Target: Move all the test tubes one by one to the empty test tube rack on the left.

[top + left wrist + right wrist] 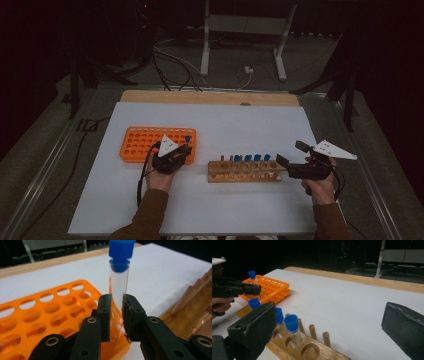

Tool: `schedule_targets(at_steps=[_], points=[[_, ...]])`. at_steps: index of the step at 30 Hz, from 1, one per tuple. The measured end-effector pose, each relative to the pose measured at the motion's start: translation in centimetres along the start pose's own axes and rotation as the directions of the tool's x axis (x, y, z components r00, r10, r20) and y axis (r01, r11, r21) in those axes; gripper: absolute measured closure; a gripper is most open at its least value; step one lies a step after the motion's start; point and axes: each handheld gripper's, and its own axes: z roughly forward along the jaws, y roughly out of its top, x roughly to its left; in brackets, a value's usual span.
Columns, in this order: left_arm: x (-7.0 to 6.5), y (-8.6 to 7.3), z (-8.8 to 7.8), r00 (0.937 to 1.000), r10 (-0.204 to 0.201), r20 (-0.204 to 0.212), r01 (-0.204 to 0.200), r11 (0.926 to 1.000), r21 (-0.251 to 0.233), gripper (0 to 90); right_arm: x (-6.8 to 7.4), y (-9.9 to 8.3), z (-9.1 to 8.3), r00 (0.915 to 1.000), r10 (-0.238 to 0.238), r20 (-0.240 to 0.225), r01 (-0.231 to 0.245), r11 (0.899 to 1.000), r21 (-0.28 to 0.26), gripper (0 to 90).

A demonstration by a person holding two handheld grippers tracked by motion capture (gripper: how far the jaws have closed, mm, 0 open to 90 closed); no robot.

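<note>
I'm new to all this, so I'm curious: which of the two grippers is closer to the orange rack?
Left. The left gripper hangs over the near right corner of the orange rack, clamped on a blue-capped tube. The right gripper, jaws open, sits far off at the wooden rack's right end.

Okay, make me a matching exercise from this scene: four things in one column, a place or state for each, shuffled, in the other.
Things:
1. left gripper
2. right gripper
3. orange rack
4. wooden rack

Places or states:
A. holds several blue-capped tubes upright
B. jaws wide apart, nothing between them
C. has rows of round holes, nearly all without a tube
D. clamped on a clear tube with a blue cap

Pairs: 1-D, 2-B, 3-C, 4-A
</note>
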Motion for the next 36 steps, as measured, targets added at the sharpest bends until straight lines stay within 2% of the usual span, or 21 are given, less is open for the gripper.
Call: schedule_targets(at_steps=[4,6,13,16,22,23,27,28,31,32,33,36], points=[[-0.3,-0.2,0.1,0.9995,0.028,-0.014,-0.027,0.9986,0.046,78.3,-0.1,-0.1,0.0,1.0000,0.003,-0.001,-0.003,1.000,0.000,0.2],[-0.5,-0.3,0.1,0.9992,0.036,-0.016,-0.035,0.9983,0.047,78.3,0.0,-0.2,0.1,1.0000,0.002,-0.003,-0.002,1.000,0.007,0.2],[-0.6,-0.4,0.1,0.9995,0.024,-0.023,-0.023,0.9987,0.045,77.5,0.2,-0.3,0.3,1.0000,-0.002,-0.009,0.002,1.000,0.013,0.2],[-0.5,-0.3,0.1,0.9999,0.010,-0.014,-0.010,0.9990,0.043,76.3,0.2,-0.3,0.3,0.9999,-0.001,-0.011,0.001,1.000,0.012,0.2],[-0.4,-0.2,-0.1,0.9998,-0.019,0.003,0.019,0.9993,0.032,56.7,0.2,-0.3,0.5,0.9998,-0.006,-0.018,0.006,1.000,0.016,0.2],[-0.3,-0.2,-0.2,0.9996,-0.028,0.003,0.028,0.9993,0.027,56.7,0.2,-0.3,0.5,0.9998,-0.006,-0.018,0.006,1.000,0.016,0.2],[0.1,0.1,-1.1,0.9979,-0.064,-0.006,0.064,0.9980,-0.001,45.9,0.2,-0.3,0.6,0.9998,-0.005,-0.019,0.005,1.000,0.015,0.2],[0.2,0.1,-1.4,0.9970,-0.076,-0.013,0.076,0.9971,-0.008,42.5,0.2,-0.3,0.6,0.9998,-0.005,-0.019,0.005,1.000,0.016,0.2],[0.5,0.4,-2.2,0.9923,-0.124,0.000,0.124,0.9913,-0.045,34.5,0.3,-0.3,0.7,0.9997,-0.009,-0.021,0.009,1.000,0.020,0.2],[0.5,0.5,-2.5,0.9921,-0.125,-0.007,0.125,0.9906,-0.057,30.7,0.3,-0.3,0.8,0.9997,-0.009,-0.021,0.010,1.000,0.020,0.2],[0.4,0.7,-2.7,0.9922,-0.124,-0.017,0.122,0.9901,-0.068,30.7,0.3,-0.3,0.8,0.9997,-0.009,-0.021,0.010,1.000,0.020,0.2],[0.3,0.9,-3.4,0.9905,-0.135,-0.027,0.131,0.9870,-0.093,17.7,0.3,-0.3,0.9,0.9997,-0.011,-0.023,0.011,1.000,0.021,0.2]])
